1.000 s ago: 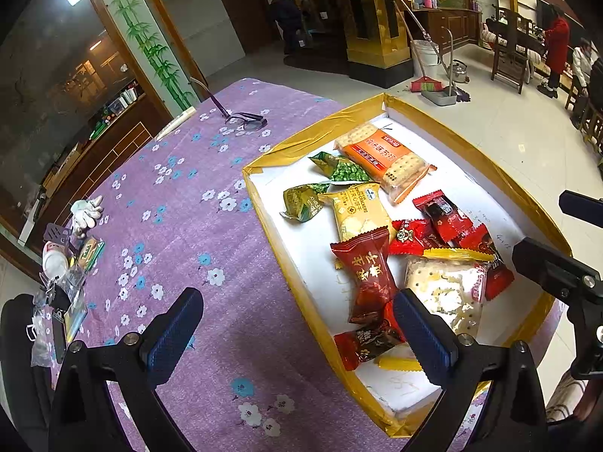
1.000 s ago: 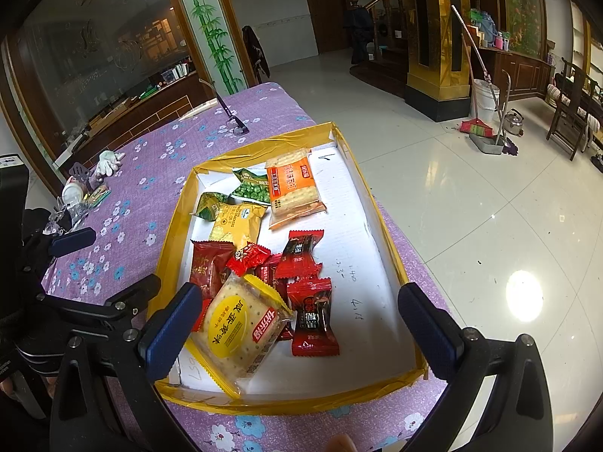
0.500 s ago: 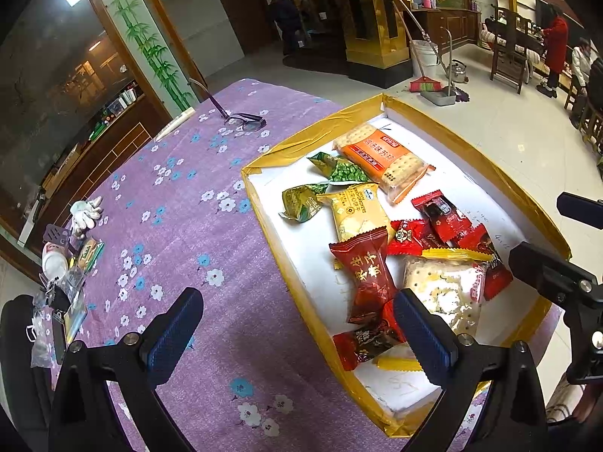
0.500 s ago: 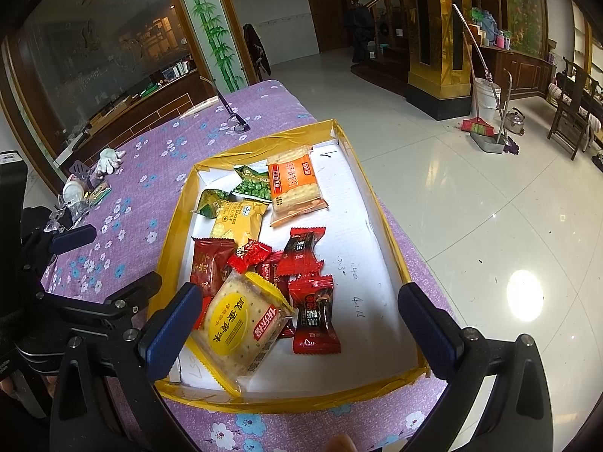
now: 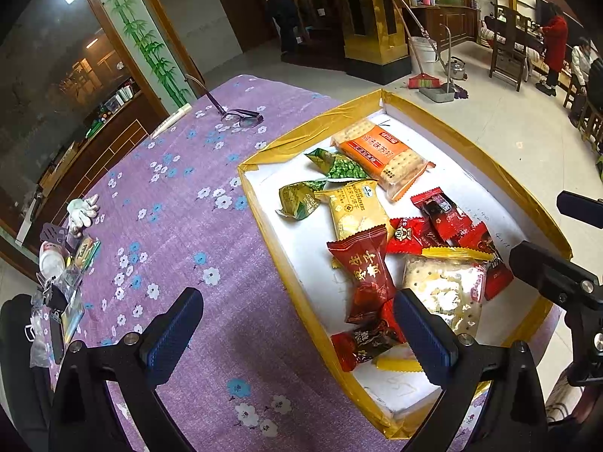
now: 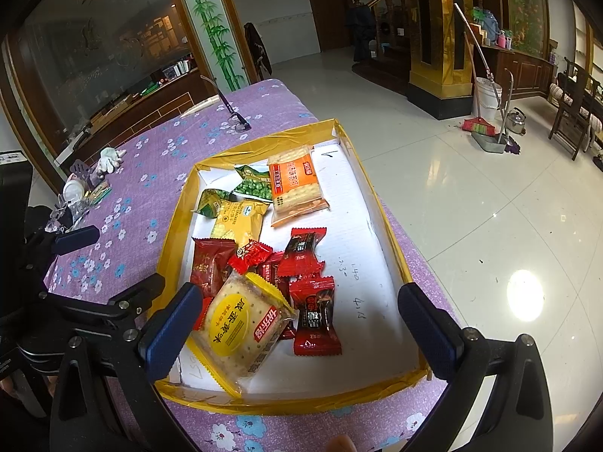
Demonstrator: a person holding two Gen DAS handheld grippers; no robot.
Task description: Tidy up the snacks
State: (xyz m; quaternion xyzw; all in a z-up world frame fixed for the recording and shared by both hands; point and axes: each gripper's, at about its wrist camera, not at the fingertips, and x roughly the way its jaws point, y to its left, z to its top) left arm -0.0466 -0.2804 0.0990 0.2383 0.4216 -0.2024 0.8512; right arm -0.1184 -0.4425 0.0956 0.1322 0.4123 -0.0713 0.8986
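Both claws are wide open and hold nothing. The right claw point(image 6: 297, 327) hangs over the near end of the tray point(image 6: 171, 233), which sits on the desk point(image 5: 181, 226) with its purple cloth.

All the snacks lie in the tray. The big cracker pack point(image 6: 241, 329) with the yellow circle is closest. In the right view it lies at about 10 o'clock from the middle of the right claw, just beside that claw's left finger point(image 6: 169, 331). Its long side runs from 7 o'clock to 1 o'clock, so it sits slanted to the claw.

A red candy point(image 6: 314, 312) lies right between the fingers, long side pointing from 6 to 12 o'clock.

The left claw point(image 5: 297, 335) is mostly over the cloth, at the tray's left edge. The right claw looks nearer to the pile.

The orange pack point(image 6: 296, 186) sits far off at 12 o'clock.
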